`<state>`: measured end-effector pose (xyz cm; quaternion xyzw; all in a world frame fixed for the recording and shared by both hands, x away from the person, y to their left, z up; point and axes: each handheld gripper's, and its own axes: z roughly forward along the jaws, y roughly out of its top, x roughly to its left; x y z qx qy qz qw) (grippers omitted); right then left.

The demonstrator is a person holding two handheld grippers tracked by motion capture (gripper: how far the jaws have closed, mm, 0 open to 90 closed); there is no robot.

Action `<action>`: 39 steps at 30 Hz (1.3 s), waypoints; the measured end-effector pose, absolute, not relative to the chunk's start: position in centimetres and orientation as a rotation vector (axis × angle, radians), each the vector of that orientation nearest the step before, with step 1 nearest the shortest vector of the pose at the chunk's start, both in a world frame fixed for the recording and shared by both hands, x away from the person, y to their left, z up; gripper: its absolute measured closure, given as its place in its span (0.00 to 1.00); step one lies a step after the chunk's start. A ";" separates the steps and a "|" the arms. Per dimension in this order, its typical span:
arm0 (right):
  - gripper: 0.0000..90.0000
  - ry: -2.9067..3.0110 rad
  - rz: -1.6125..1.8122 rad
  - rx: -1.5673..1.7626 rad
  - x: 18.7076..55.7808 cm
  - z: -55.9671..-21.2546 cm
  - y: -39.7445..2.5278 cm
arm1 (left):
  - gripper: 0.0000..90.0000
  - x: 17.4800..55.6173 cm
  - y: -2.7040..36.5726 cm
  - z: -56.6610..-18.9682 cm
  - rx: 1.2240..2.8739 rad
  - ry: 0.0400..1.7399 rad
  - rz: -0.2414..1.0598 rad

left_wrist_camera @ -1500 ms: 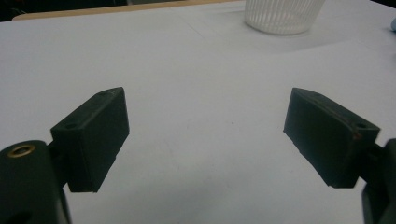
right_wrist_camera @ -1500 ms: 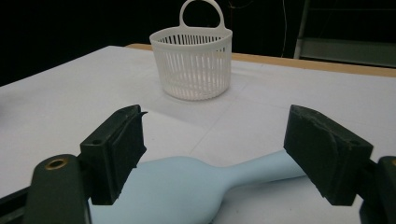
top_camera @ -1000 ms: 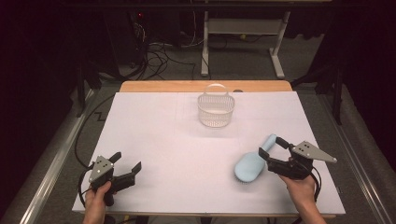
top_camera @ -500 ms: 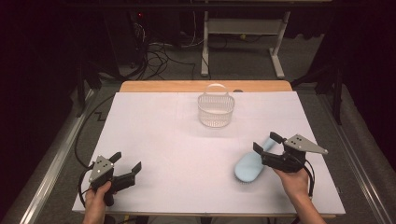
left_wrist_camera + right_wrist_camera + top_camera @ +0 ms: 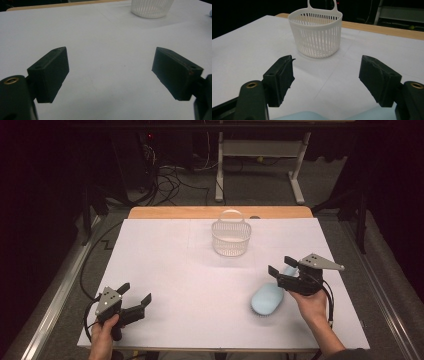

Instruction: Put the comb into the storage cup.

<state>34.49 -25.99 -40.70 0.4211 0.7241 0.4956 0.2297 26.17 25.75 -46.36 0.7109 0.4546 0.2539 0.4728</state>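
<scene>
White paper covers the tabletop [image 5: 165, 270], and at its near left corner the left hand-held gripper [image 5: 134, 296] rests low with jaws wide apart and nothing between them, seemingly parked out of the way. The white slatted basket [image 5: 231, 239] stands upright at the far middle, likely the drop-off spot. At right, the right hand-held gripper [image 5: 281, 271] hovers, jaws spread, just above the pale blue brush [image 5: 266, 299], probably lining up a grasp; the wrist angles toward the basket.
</scene>
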 end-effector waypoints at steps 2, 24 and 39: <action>0.33 2.002 1.358 1.168 34.9 -40.4 -25.9 | 0.17 26.2 25.7 -46.4 1.742 1.112 0.623; 0.70 2.334 0.898 1.286 40.1 -38.5 -25.3 | 0.17 26.2 25.7 -46.4 1.746 1.109 0.622; 0.93 2.441 0.575 1.339 43.4 -39.9 -25.0 | 0.17 26.2 25.6 -46.4 1.753 1.105 0.629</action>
